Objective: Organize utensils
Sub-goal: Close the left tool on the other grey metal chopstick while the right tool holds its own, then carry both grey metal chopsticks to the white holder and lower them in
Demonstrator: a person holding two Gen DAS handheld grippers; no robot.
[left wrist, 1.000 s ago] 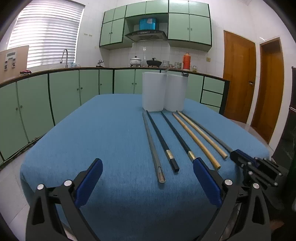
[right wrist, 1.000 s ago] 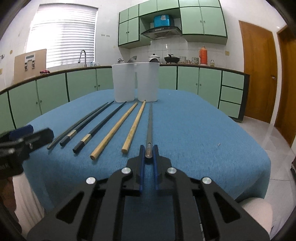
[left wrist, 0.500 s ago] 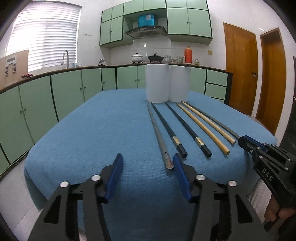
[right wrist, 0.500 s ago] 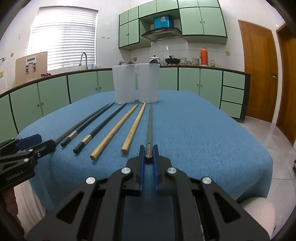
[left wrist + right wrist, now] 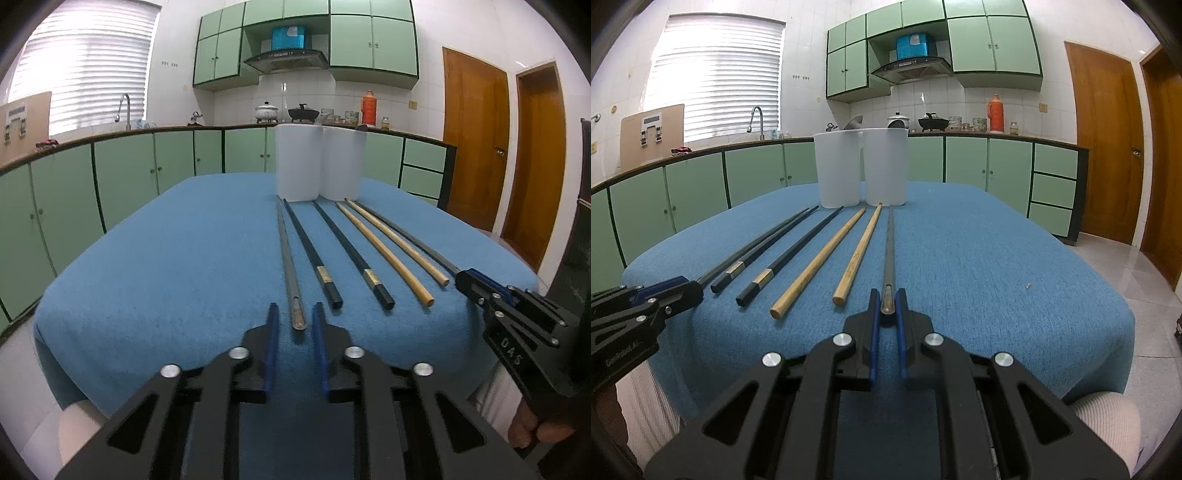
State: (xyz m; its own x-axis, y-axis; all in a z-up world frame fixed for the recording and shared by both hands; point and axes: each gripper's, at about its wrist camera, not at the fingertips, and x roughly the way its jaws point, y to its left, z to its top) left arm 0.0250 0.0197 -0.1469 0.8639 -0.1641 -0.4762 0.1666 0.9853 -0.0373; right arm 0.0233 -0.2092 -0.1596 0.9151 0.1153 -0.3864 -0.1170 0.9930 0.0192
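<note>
Left wrist view: left claw (image 5: 294, 326) closing on the near end of the leftmost grey chopstick (image 5: 288, 258), pads not quite touching yet. Was wide open a second ago. Right claw (image 5: 887, 308) clamped on the other grey chopstick (image 5: 888, 251), same as before. Six sticks fanned toward the cups (image 5: 319, 166) at 12 o'clock, ends close for easy grabbing, probably sorting pairs.

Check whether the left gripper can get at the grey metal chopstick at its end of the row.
Probably yes. The left gripper already straddles the near end of that grey metal chopstick, jaws closing around it with a small gap visible. Nothing blocks it; the neighbouring black chopstick lies clear.
</note>
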